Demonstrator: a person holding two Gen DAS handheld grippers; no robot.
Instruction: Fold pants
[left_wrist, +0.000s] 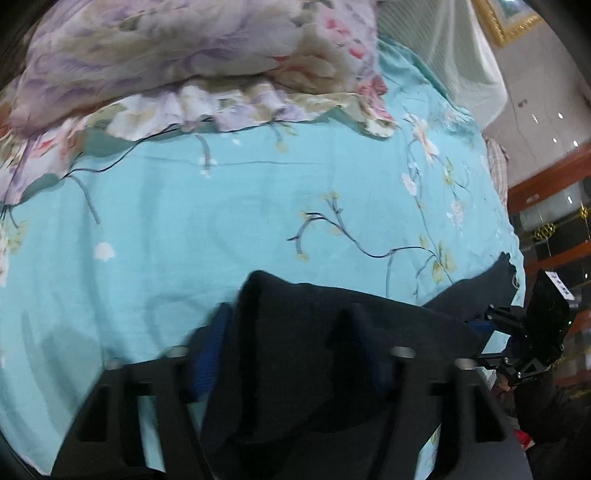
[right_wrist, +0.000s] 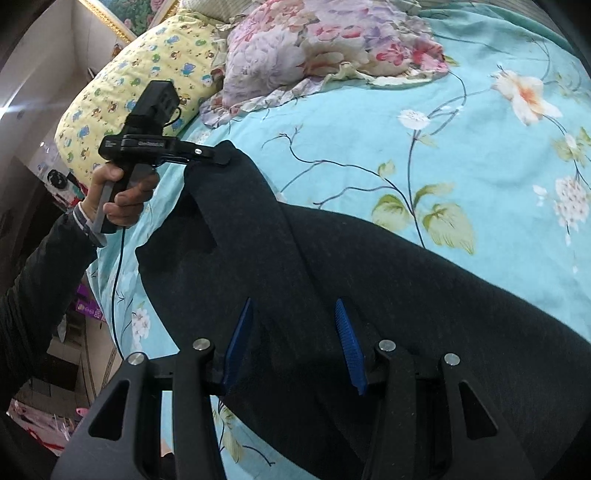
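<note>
One pair of dark pants was the thing to go by here, lying on the turquoise floral bedsheet, and two grippers were working it. Nearest in the right wrist view, the right gripper had a fold of the pants bunched up between its two blue fingers, both pressed into the cloth, so it was gripping the fabric. The left gripper sat past that at the far corner of the pants, pinched on the hem and lifting it off the sheet, with one hand and a dark sleeve behind it. In the left wrist view the cloth draped right over that gripper's fingers, one barely showing blue and the other mostly buried, all a bit blurred. Beyond the pants the sheet ran wide open and flat up to the pillows. I counted two: a pink-and-lilac floral pillow and a yellow cartoon-print pillow beside it at the bed edge. The near end of the pants was cut off by the frame.
</note>
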